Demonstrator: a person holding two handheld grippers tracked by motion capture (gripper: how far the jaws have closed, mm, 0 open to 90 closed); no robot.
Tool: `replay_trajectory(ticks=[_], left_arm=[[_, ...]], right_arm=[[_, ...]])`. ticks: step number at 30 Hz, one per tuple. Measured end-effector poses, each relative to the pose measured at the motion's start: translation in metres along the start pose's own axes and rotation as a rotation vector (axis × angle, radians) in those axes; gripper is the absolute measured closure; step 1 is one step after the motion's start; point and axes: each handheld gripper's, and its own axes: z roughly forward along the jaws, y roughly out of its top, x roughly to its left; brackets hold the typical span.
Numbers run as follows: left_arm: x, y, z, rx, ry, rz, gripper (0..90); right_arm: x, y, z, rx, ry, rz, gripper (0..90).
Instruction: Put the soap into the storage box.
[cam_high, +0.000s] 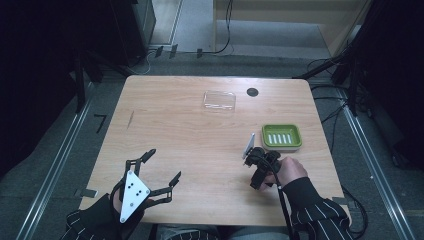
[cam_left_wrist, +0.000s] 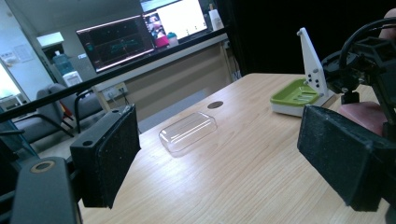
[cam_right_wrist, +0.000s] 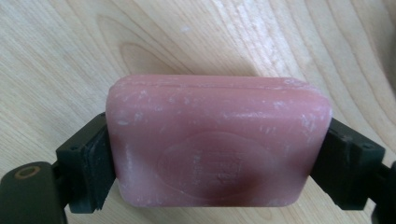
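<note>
A pink bar of soap lies across the jaws of my right gripper, which is shut on it, a pad pressing each short end just above the wooden table. In the high view the right gripper points down at the table's right front, just left of a green soap dish on a white base. From the left gripper view the soap shows under that gripper. My left gripper rests at the front left, open, with nothing between its pads.
A clear plastic lid lies near the table's far middle, with a round black grommet just right of it. Bare wood stretches between the two grippers. Cables and dark stands ring the table on the floor.
</note>
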Motion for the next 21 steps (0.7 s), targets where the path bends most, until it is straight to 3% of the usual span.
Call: replay_trajectory(ticks=[9,21], left_arm=[[0.0,0.0,0.0,0.0,0.001,-0.001,13.6],[0.0,0.0,0.0,-0.002,0.0,-0.003,13.6]], right_arm=[[-0.008,-0.006,-0.002,-0.002,-0.001,0.02,13.3],[-0.024,-0.017,-0.005,0.0,-0.002,0.083,13.4]])
